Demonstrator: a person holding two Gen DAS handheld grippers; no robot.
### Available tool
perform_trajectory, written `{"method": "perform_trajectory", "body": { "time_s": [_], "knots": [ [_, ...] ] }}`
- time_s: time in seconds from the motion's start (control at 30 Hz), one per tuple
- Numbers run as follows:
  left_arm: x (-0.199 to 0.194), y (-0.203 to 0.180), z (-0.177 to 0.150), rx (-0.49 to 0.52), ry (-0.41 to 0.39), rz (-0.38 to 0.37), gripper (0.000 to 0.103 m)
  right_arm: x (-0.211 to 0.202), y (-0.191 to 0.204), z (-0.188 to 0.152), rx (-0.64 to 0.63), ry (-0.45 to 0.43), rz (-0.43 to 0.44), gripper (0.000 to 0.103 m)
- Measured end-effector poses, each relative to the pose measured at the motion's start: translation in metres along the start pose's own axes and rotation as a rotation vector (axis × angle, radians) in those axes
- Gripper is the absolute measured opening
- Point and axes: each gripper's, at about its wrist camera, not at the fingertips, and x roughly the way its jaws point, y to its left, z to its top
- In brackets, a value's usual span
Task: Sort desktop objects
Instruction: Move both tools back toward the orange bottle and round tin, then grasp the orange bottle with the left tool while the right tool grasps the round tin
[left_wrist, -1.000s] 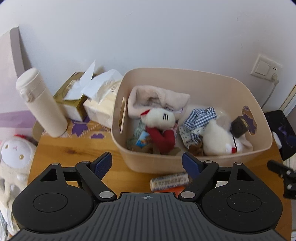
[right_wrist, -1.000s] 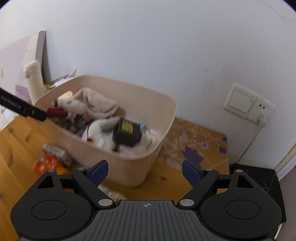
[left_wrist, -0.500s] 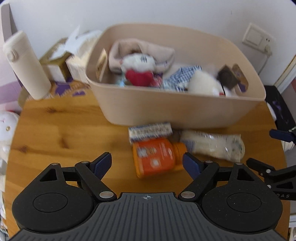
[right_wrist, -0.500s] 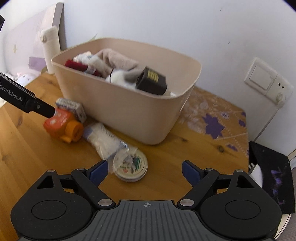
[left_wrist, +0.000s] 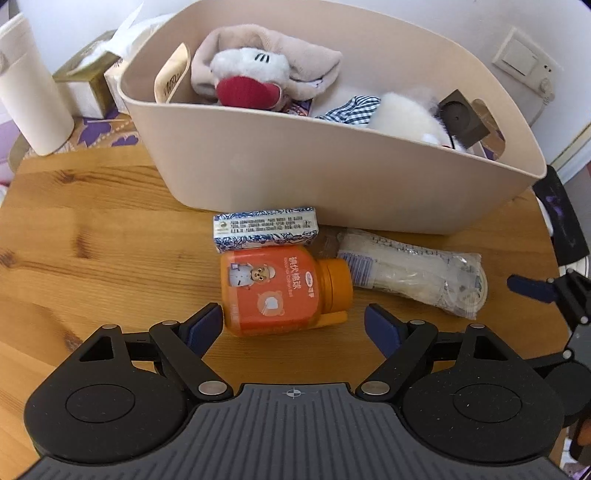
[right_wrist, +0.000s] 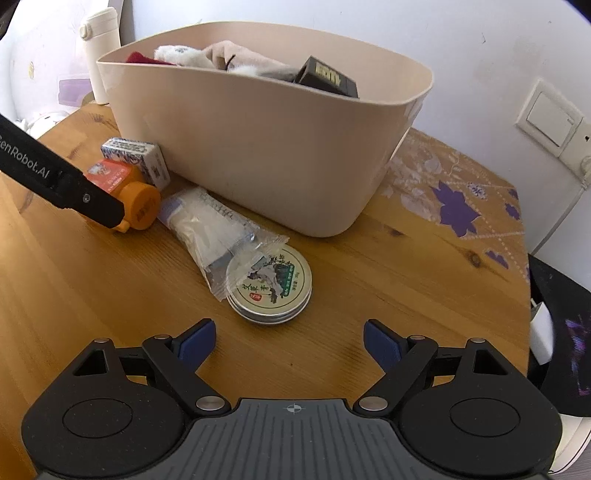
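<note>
An orange bottle (left_wrist: 277, 291) lies on its side on the wooden table, just in front of my open left gripper (left_wrist: 293, 325). A blue-and-white box (left_wrist: 264, 229) and a clear plastic packet (left_wrist: 413, 271) lie beside it, against the beige bin (left_wrist: 332, 173). The bin holds plush toys, cloth and a dark box. In the right wrist view a round tin (right_wrist: 271, 286) lies just ahead of my open, empty right gripper (right_wrist: 288, 341), with the packet (right_wrist: 207, 230) overlapping its rim. The orange bottle (right_wrist: 125, 184) and the bin (right_wrist: 277, 147) are further back.
A white thermos (left_wrist: 29, 99) and tissue boxes (left_wrist: 88, 79) stand behind the bin at the left. A patterned mat (right_wrist: 454, 195) covers the table's far right. A wall switch (right_wrist: 550, 122) is on the wall. The left gripper's finger (right_wrist: 59, 177) crosses the right view.
Both grippers have dropped lower and closer to the table. The left now faces the orange bottle, the right faces the round tin. Both stay open.
</note>
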Motion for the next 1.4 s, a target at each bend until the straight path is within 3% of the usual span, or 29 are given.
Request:
{"method": "perform_trajectory", "body": {
  "time_s": [0.47,0.8,0.93,1.4],
  "knots": [
    [0.019,-0.001,0.001,-0.039,-0.028,0.05,0.085,0.008,0.007,0.005,-0.025,-0.078,0.034,0.09],
    [0.02,0.005,0.003,-0.032,-0.026,0.043,0.085,0.004,0.016,0.007,-0.086,-0.118,0.078,0.073],
    [0.02,0.007,0.003,-0.032,-0.031,0.039,0.082,0.002,0.018,0.008,-0.09,-0.133,0.073,0.052],
    [0.013,0.023,-0.009,-0.026,-0.039,0.042,0.081,-0.003,0.033,0.0,-0.158,-0.13,0.089,0.051]
  ]
}}
